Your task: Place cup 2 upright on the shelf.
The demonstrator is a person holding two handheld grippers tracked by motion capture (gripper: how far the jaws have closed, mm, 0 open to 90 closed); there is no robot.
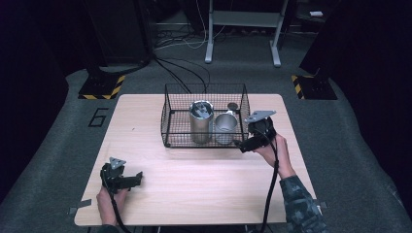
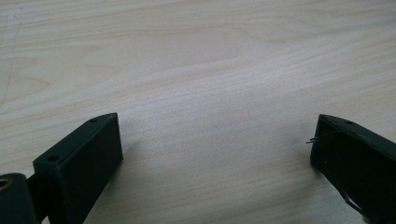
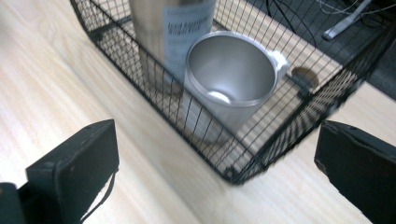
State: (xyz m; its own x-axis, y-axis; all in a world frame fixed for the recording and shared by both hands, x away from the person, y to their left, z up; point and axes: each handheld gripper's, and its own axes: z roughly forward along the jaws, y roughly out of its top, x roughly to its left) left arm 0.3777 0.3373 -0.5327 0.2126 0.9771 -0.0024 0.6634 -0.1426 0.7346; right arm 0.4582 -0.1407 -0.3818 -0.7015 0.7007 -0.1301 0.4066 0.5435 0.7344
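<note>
A short silver metal cup [image 3: 229, 84] with a small side handle stands upright in the right-hand part of a black wire-mesh basket [image 1: 171, 127], its long axis vertical and its open mouth facing up. In the right gripper view the handle sticks out on the side away from the camera; in the high view it points toward the basket's far wall. Just beside the cup, on its left in the high view, stands a taller silver metal cylinder [image 1: 200, 121] with a pale printed label, also upright, with something dark and indistinct in its open top. A small dark round thing [image 1: 233, 106] lies on the basket floor behind the cup.

The right tool [image 1: 248, 142] hovers at the basket's near right corner, outside the mesh, pointing toward the cup. Its two black jaws stand wide apart and hold nothing. The basket's near wall and corner rim lie between this tool and the cup.

The left tool [image 1: 138, 177] sits low over the near left part of the table, well apart from the basket. Its jaws are also spread wide and empty, with bare wood between them.

The table [image 1: 194, 194] is a pale wood-grain board. It stands on grey carpet marked with a dark number 6 [image 1: 98, 117]. Yellow-and-black striped base plates [image 1: 102, 88], black cables [image 1: 184, 70] and a grey metal frame [image 1: 243, 29] occupy the dark room beyond.
</note>
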